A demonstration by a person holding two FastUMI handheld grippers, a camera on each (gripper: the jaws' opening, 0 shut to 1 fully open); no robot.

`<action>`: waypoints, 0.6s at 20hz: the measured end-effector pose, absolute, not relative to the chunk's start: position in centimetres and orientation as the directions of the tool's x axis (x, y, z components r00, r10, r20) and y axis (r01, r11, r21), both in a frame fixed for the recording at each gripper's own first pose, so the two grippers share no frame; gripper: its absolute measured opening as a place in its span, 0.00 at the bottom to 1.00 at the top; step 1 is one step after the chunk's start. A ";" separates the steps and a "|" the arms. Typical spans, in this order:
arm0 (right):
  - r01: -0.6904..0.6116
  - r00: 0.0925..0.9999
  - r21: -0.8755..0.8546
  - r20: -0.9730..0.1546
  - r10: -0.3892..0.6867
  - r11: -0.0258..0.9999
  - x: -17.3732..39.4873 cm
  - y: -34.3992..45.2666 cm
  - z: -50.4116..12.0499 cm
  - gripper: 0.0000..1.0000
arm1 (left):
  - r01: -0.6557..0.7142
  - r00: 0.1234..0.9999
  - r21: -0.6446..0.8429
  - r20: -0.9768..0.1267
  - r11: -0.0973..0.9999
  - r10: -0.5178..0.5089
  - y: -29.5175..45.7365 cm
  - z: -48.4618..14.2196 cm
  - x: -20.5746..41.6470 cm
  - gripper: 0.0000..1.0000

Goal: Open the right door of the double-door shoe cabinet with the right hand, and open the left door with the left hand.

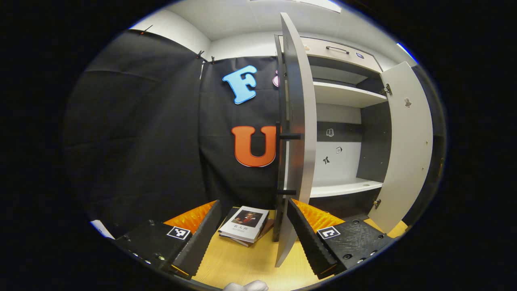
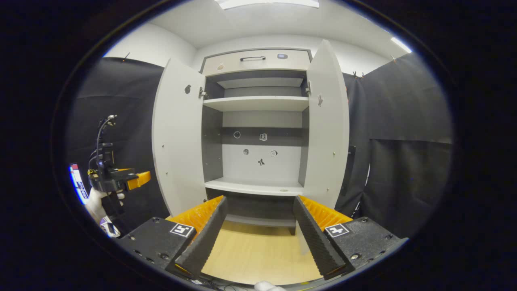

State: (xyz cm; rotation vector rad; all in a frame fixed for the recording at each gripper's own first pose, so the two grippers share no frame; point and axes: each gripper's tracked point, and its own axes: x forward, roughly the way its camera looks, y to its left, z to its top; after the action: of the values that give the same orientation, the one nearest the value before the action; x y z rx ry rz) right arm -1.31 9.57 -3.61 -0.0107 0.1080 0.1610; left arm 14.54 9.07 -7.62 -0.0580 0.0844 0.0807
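Note:
The shoe cabinet (image 2: 258,103) stands with both white doors swung out. In the right gripper view the left door (image 2: 177,141) and right door (image 2: 327,133) flank bare shelves. My right gripper (image 2: 259,202) is open, in front of the cabinet's middle and apart from it. In the left gripper view the left door (image 1: 297,141) shows edge-on, with its black bar handle (image 1: 287,136) on the outer face. My left gripper (image 1: 253,206) is open; the door's lower edge hangs just inside its right finger (image 1: 309,240). The right door (image 1: 404,149) is farther right.
A short stack of books (image 1: 244,224) lies on the wooden floor (image 2: 258,250) left of the left door. A drawer (image 2: 254,60) with a dark handle tops the cabinet. Black cloth walls stand on both sides. A gloved hand (image 2: 97,204) holds the left gripper (image 2: 117,178) beside the left door.

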 end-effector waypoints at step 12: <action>-0.162 0.983 0.007 -0.087 0.162 0.987 -0.7 5.0 -2.4 1.00 | 0.002 0.995 -0.065 -0.101 0.998 -0.009 0.1 -5.7 8.9 0.97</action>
State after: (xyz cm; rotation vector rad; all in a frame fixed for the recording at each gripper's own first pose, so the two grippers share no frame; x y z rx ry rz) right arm -0.69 4.99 -2.39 -0.0005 0.0879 0.1626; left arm 8.86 0.07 -5.71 -0.0645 0.1015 -0.0053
